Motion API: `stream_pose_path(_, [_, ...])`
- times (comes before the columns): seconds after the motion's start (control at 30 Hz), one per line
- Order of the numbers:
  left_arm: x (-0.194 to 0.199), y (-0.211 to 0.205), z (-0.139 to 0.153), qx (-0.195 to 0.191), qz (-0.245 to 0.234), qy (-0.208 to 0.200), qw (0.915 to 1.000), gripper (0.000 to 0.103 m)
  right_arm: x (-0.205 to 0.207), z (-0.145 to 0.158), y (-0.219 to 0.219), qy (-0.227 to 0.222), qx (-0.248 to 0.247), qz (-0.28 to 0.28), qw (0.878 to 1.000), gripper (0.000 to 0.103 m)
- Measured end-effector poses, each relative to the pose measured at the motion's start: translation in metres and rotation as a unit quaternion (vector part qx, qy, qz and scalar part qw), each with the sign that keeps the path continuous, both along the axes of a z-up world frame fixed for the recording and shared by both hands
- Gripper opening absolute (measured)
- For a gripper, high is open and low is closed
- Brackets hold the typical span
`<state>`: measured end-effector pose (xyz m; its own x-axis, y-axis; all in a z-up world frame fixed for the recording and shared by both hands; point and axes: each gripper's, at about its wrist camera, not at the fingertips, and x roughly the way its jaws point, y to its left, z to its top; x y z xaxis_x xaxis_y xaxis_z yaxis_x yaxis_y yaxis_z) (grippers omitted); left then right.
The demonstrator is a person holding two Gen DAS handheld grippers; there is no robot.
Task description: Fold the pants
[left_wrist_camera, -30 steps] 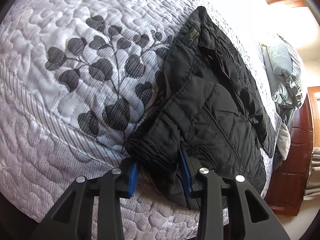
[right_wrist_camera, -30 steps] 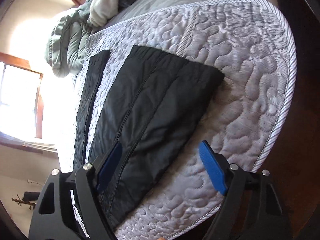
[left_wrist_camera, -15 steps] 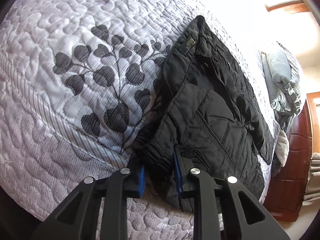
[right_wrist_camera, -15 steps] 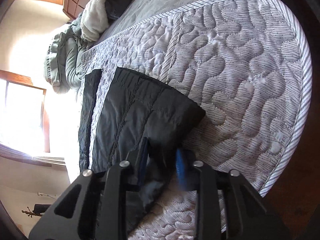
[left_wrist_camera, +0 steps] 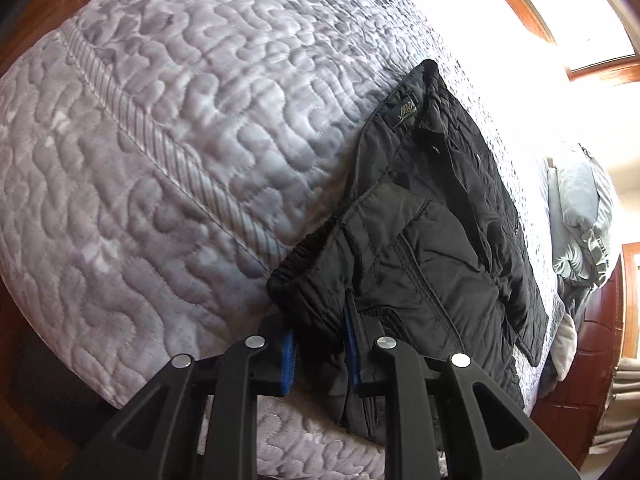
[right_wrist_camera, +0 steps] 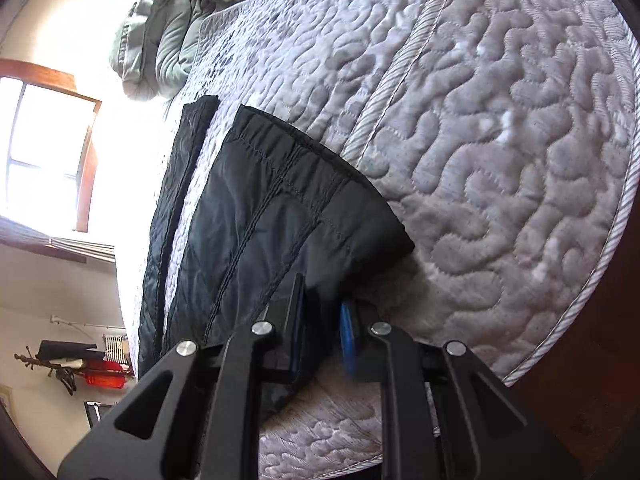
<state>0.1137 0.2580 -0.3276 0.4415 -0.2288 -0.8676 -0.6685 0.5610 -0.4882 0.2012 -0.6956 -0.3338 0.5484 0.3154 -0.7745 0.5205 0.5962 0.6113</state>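
Observation:
Black quilted pants [left_wrist_camera: 420, 240] lie along a grey-white quilted bedspread [left_wrist_camera: 180, 140]. The waistband end is nearest in the left wrist view. My left gripper [left_wrist_camera: 320, 350] is shut on the elastic waistband corner, which bunches between the blue pads. In the right wrist view the leg end of the pants [right_wrist_camera: 272, 208] shows its hem, with a second leg strip beside it. My right gripper [right_wrist_camera: 323, 332] pinches the near corner of that hem, its jaws still closing on the cloth. The gripped corner lifts a little off the bedspread [right_wrist_camera: 500, 140].
Grey-green pillows and bedding [left_wrist_camera: 580, 216] [right_wrist_camera: 160, 28] are piled at the far end of the bed. A bright window [right_wrist_camera: 44, 152] lies beyond the pants. Dark red wooden furniture [left_wrist_camera: 600, 340] stands past the bed. The quilt's striped edge [right_wrist_camera: 600, 264] drops toward dark wood flooring.
The right gripper went from wide open to pinching the hem corner. The left gripper closed tighter on the waistband. Both hands slid along the bed, and the leaf print left the left wrist view.

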Motion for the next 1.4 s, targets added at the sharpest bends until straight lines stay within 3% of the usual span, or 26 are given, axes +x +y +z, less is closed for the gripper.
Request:
stream_pose_path(0.07, [0.002, 0.004, -0.004, 0.002, -0.003, 0.002, 1.0, 0.02, 0.004, -0.004, 0.004, 0.011, -0.006, 0.002, 1.0, 0.015])
stream_pose_path(0.17, [0.008, -0.001, -0.012, 0.008, -0.011, 0.011, 0.9998, 0.026, 0.011, -0.01, 0.005, 0.029, -0.007, 0.012, 0.999, 0.025])
stream_pose_path(0.2, [0.008, -0.003, -0.012, 0.008, -0.015, 0.011, 0.9998, 0.029, 0.012, -0.007, 0.005, 0.029, -0.004, 0.016, 0.999, 0.032])
stream_pose_path(0.23, [0.007, -0.003, -0.009, 0.005, -0.019, 0.01, 0.9998, 0.032, 0.012, -0.002, 0.004, 0.033, -0.004, 0.019, 0.999, 0.047])
stream_pose_path(0.27, [0.005, -0.002, -0.004, 0.006, -0.021, 0.013, 0.9997, 0.042, 0.013, 0.009, 0.003, 0.04, -0.02, 0.018, 0.999, 0.059])
stream_pose_path(0.3, [0.0, 0.001, 0.005, 0.02, -0.02, 0.016, 0.9995, 0.059, 0.01, 0.023, -0.001, 0.039, -0.044, 0.016, 0.998, 0.076])
stream_pose_path(0.37, [-0.004, 0.011, 0.029, 0.061, -0.027, 0.012, 0.9977, 0.083, 0.007, 0.049, -0.01, 0.042, -0.079, 0.025, 0.996, 0.076])
stream_pose_path(0.47, [0.025, 0.03, 0.069, 0.085, -0.076, -0.02, 0.9933, 0.089, 0.024, 0.097, -0.012, 0.036, -0.147, 0.067, 0.986, 0.076])
stream_pose_path(0.57, [0.079, 0.042, 0.104, 0.102, -0.139, -0.068, 0.9826, 0.099, 0.068, 0.136, 0.009, -0.001, -0.141, 0.134, 0.981, 0.087])
stream_pose_path(0.63, [0.128, 0.04, 0.114, 0.107, -0.187, -0.079, 0.9733, 0.099, 0.112, 0.154, 0.033, -0.024, -0.137, 0.175, 0.975, 0.091])
stream_pose_path(0.7, [0.178, 0.037, 0.108, 0.098, -0.214, -0.078, 0.9689, 0.099, 0.158, 0.161, 0.058, -0.018, -0.143, 0.207, 0.968, 0.092])
stream_pose_path(0.87, [0.263, 0.046, 0.058, 0.056, -0.222, -0.035, 0.9727, 0.099, 0.258, 0.154, 0.107, 0.002, -0.153, 0.255, 0.955, 0.092])
stream_pose_path(1.07, [0.296, 0.052, 0.007, 0.028, -0.242, -0.02, 0.9697, 0.099, 0.339, 0.125, 0.134, 0.036, -0.145, 0.281, 0.948, 0.092])
stream_pose_path(1.27, [0.309, 0.056, -0.021, 0.024, -0.269, -0.007, 0.9629, 0.099, 0.382, 0.105, 0.153, 0.046, -0.139, 0.3, 0.943, 0.092])
stream_pose_path(1.33, [0.311, 0.052, -0.02, 0.019, -0.282, -0.016, 0.9592, 0.09, 0.391, 0.099, 0.159, 0.05, -0.135, 0.317, 0.937, 0.092])
stream_pose_path(1.4, [0.315, 0.046, -0.019, 0.025, -0.295, -0.01, 0.9551, 0.046, 0.401, 0.095, 0.163, 0.057, -0.151, 0.337, 0.928, 0.092])
